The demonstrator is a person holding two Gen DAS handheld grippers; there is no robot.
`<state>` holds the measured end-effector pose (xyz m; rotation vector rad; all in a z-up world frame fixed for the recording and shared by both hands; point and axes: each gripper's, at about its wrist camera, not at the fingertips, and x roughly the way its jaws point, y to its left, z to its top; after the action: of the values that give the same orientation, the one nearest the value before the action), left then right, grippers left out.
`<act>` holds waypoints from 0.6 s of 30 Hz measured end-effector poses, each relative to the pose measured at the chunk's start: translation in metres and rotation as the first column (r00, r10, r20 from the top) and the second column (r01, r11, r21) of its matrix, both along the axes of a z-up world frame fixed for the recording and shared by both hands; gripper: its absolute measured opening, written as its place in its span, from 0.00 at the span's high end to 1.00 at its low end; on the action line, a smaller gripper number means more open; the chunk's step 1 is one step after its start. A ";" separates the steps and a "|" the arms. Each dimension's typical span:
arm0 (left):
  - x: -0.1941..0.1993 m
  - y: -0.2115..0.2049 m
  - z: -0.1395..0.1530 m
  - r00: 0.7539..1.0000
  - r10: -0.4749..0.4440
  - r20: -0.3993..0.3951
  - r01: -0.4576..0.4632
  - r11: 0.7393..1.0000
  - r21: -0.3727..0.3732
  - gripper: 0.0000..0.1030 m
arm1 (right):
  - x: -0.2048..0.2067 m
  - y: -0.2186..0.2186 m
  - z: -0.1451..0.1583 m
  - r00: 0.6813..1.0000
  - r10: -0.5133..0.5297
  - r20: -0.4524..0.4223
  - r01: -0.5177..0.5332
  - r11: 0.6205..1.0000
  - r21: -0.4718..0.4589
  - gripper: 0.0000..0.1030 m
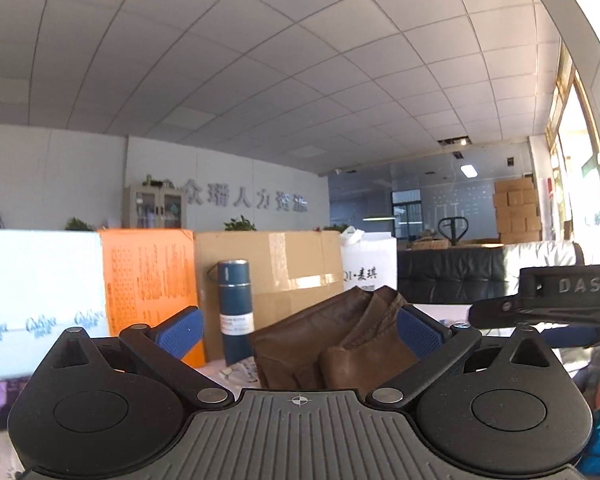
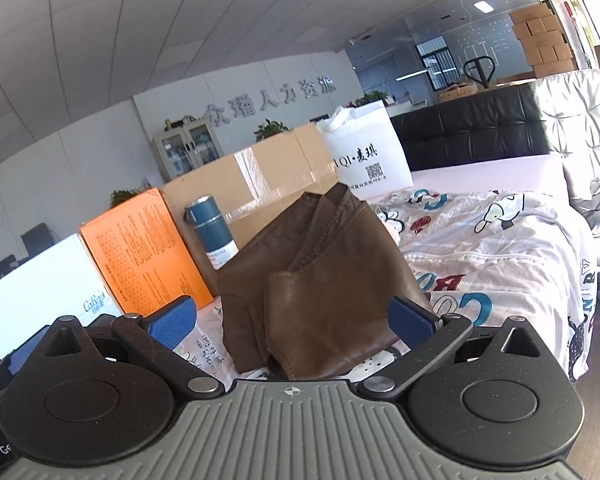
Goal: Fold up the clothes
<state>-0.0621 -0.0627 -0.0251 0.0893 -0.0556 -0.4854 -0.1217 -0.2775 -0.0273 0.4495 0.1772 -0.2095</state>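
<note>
Folding looks nearly done: your brown leather garment (image 2: 320,280) lies as a folded bundle on the cartoon-print sheet (image 2: 500,248), before the cardboard box (image 2: 260,176). Your left gripper (image 1: 298,330) and right gripper (image 2: 292,320) are both released, holding nothing.

The brown garment (image 2: 324,280) looks like soft leather with a dull sheen and stitched seams. The bedsheet (image 2: 500,248) is printed matt cloth, wrinkled. The cardboard box (image 2: 260,176) carries glossy tape. The flask (image 2: 212,232) is smooth blue metal with a paper label.
</note>
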 end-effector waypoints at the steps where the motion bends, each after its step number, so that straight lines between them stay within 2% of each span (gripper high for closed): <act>1: -0.009 -0.006 0.001 0.999 0.024 0.025 -0.024 0.999 0.022 0.00 | -0.010 -0.009 -0.002 1.000 0.006 0.016 -0.006 1.000 0.006 0.00; 3: -0.029 -0.018 0.004 0.996 0.088 0.016 -0.088 0.996 0.017 0.00 | -0.028 -0.026 -0.006 1.000 0.022 0.023 -0.023 0.999 0.036 0.00; 4: -0.038 -0.024 0.009 0.996 0.085 -0.004 -0.085 0.996 0.017 0.00 | -0.038 -0.034 -0.009 1.000 0.020 0.023 -0.022 0.998 0.066 0.00; 6: -0.051 -0.036 0.020 0.998 0.046 -0.030 -0.044 0.998 0.052 0.00 | -0.053 -0.047 -0.012 1.000 0.023 0.013 -0.024 0.994 0.110 0.00; 9: -0.065 -0.052 0.028 1.000 0.028 -0.009 -0.027 0.993 0.111 0.00 | -0.056 -0.057 -0.008 0.997 0.041 -0.062 -0.034 0.994 0.106 0.00; 13: -0.073 -0.066 0.031 1.000 -0.017 0.000 0.017 0.985 0.169 0.00 | -0.065 -0.061 -0.014 0.999 0.024 -0.046 -0.017 0.987 0.159 0.00; 15: -0.064 -0.066 0.028 1.000 -0.030 0.005 0.028 0.984 0.173 0.00 | -0.064 -0.062 -0.015 0.999 0.005 -0.052 0.003 0.986 0.166 0.00; 18: -0.037 -0.060 0.022 0.998 -0.068 -0.015 0.069 0.985 0.158 0.00 | -0.051 -0.055 -0.017 0.997 -0.045 -0.064 0.053 0.991 0.126 0.00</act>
<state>-0.0993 -0.1227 -0.0031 0.2413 -0.0107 -0.5586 -0.1732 -0.3327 -0.0438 0.5751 0.2405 -0.2616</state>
